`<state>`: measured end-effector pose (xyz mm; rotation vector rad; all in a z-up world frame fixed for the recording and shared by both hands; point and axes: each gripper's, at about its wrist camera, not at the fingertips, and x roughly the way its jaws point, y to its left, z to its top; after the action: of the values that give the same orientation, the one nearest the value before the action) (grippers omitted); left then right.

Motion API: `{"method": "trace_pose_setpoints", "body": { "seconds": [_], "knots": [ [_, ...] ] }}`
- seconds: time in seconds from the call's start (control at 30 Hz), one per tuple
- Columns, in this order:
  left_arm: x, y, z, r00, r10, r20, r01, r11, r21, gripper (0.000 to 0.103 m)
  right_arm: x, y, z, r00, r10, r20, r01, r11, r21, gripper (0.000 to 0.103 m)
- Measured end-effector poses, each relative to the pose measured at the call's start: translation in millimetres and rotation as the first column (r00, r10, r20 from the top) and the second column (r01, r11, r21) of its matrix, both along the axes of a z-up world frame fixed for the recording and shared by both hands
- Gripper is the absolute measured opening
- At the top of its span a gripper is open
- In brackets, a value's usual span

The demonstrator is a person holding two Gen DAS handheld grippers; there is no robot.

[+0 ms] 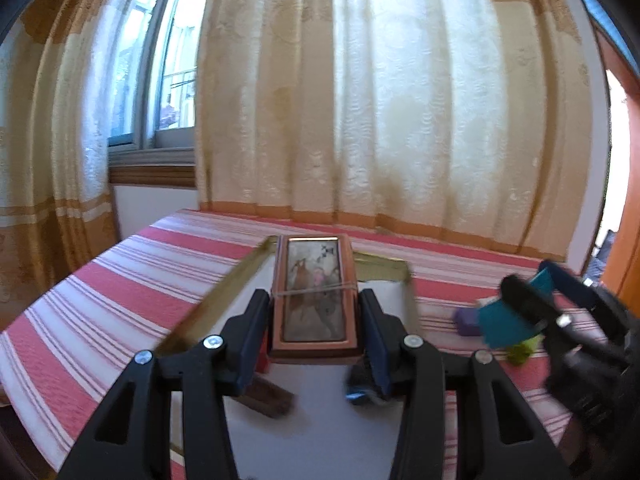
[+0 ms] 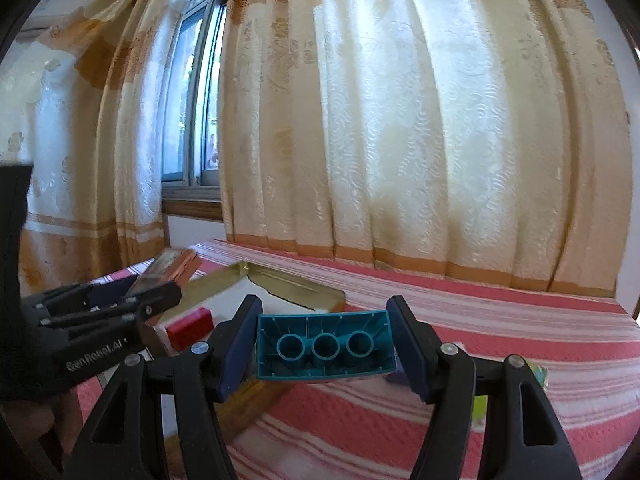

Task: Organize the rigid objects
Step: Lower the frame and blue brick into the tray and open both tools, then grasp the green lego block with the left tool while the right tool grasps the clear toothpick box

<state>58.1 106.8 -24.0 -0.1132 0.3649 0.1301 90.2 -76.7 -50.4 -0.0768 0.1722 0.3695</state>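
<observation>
Quick count, going left to right with the gold-rimmed tray point(image 1: 224, 296) as the anchor: two claws, one tray, one framed picture box, one teal brick, one red block, one brown block, plus a purple piece and a yellow-green piece off to the side.

The tray sits on the bed point(image 1: 100, 280), which has a red and white striped cover, with cream and gold curtains point(image 1: 400, 100) hanging behind it. Its floor looks white and its walls shiny gold.

The left claw point(image 1: 316, 322) is pinching the picture box point(image 1: 314, 300) by its long sides, held up over the tray. The box is copper-brown and rectangular, with a glassy top showing a faded painting and a thin band across the middle. Below it inside the tray there's the brown block point(image 1: 266, 398), and the right wrist view shows the red block point(image 2: 190, 328) in there too.

To the right of the tray, the right claw point(image 2: 323, 344) is clamped on the teal brick point(image 2: 324, 346), held in the air above the bed. Its hollow underside faces the camera with three round tubes in a row.

Further right of the tray, the purple piece point(image 1: 466, 320) and the yellow-green piece point(image 1: 520, 352) lie on the bed, both too blurry to say more.
</observation>
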Motion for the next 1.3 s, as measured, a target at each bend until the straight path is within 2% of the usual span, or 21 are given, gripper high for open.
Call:
{"method": "trace_pose_setpoints", "body": {
  "seconds": [0.17, 0.37, 0.6, 0.83, 0.9, 0.97, 1.0, 1.07, 1.23, 1.3],
  "knots": [
    [17.7, 24.5, -6.8, 0.995, 0.066, -0.079, -0.065, 0.998, 0.014, 0.046, 25.4, 18.0, 10.0, 0.994, 0.087, -0.065, -0.084, 0.996, 0.038, 0.066],
    [32.5, 34.0, -15.8, 0.988, 0.069, -0.140, -0.066, 0.997, 0.029, 0.046, 55.4, 46.8, 6.2, 0.978, 0.154, -0.141, -0.148, 0.988, 0.052, 0.066],
    [40.6, 37.9, -22.1, 0.983, 0.068, -0.172, -0.061, 0.997, 0.044, 0.046, 84.5, 75.2, -5.5, 0.958, 0.187, -0.216, -0.181, 0.982, 0.048, 0.066],
    [44.5, 40.3, -31.4, 0.977, 0.070, -0.202, -0.063, 0.997, 0.040, 0.046, 91.3, 92.3, -17.3, 0.945, 0.210, -0.250, -0.215, 0.977, 0.007, 0.067],
    [41.6, 40.2, -29.1, 0.978, 0.083, -0.193, -0.076, 0.996, 0.046, 0.057, 91.1, 95.5, -18.7, 0.943, 0.216, -0.254, -0.225, 0.974, -0.005, 0.067],
    [37.5, 38.9, -25.7, 0.980, 0.093, -0.178, -0.085, 0.995, 0.054, 0.075, 88.5, 95.9, -17.6, 0.944, 0.221, -0.246, -0.230, 0.973, -0.008, 0.071],
    [35.3, 38.2, -24.3, 0.980, 0.101, -0.170, -0.092, 0.994, 0.060, 0.078, 86.9, 95.7, -16.2, 0.946, 0.219, -0.239, -0.228, 0.974, -0.010, 0.076],
    [30.8, 37.8, -22.2, 0.981, 0.112, -0.159, -0.102, 0.992, 0.068, 0.084, 81.4, 93.6, -12.6, 0.953, 0.214, -0.214, -0.221, 0.975, -0.009, 0.078],
    [20.7, 38.3, -16.7, 0.980, 0.136, -0.147, -0.130, 0.990, 0.048, 0.095, 63.4, 79.5, -6.5, 0.968, 0.189, -0.166, -0.196, 0.980, -0.027, 0.079],
    [18.8, 34.1, -14.1, 0.981, 0.133, -0.141, -0.128, 0.991, 0.042, 0.097, 56.9, 66.0, -6.5, 0.969, 0.183, -0.164, -0.186, 0.983, -0.006, 0.081]
  ]
}}
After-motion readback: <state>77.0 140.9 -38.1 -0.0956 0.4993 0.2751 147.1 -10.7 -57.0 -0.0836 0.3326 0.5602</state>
